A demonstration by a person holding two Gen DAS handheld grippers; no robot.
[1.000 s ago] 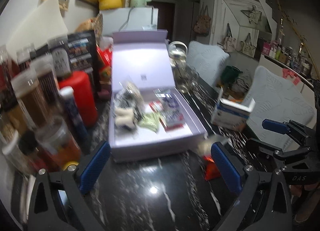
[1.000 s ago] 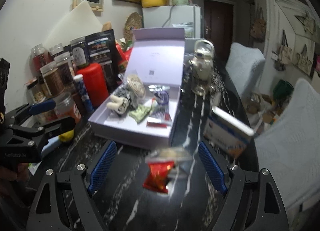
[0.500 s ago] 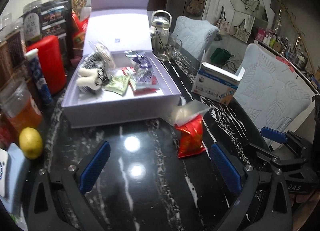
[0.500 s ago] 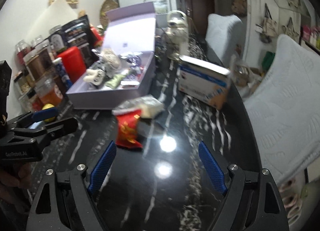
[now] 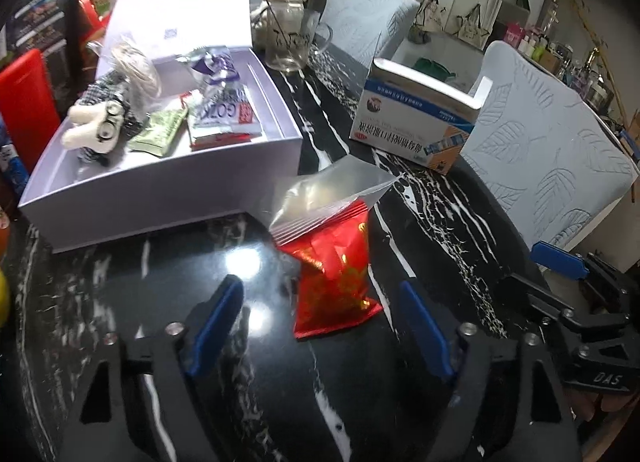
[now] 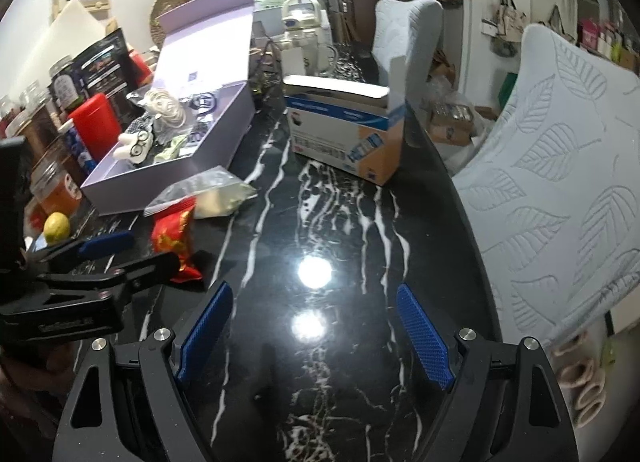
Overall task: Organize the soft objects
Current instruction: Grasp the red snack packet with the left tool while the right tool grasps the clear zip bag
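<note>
A red snack packet (image 5: 334, 274) lies on the black marble table, with a clear zip bag (image 5: 332, 189) leaning over its far end. My left gripper (image 5: 320, 326) is open, and its blue fingers straddle the packet's near end. An open lilac box (image 5: 160, 177) behind holds a plush toy (image 5: 104, 125), a green sachet and more packets. My right gripper (image 6: 314, 332) is open and empty over bare table. From the right wrist view the red packet (image 6: 174, 236), the zip bag (image 6: 204, 193) and the lilac box (image 6: 176, 165) lie to the left.
A blue and white carton (image 5: 416, 125) stands on the table's right side, also in the right wrist view (image 6: 344, 133). A glass jug (image 5: 286, 37) stands behind the box. Jars, a red canister (image 6: 94, 129) and a lemon (image 6: 56, 223) crowd the left edge. Quilted chairs (image 6: 560, 181) flank the right.
My left gripper has dropped lower and come forward, so the red packet now lies between its fingers. My right gripper has swung right, away from the packet.
</note>
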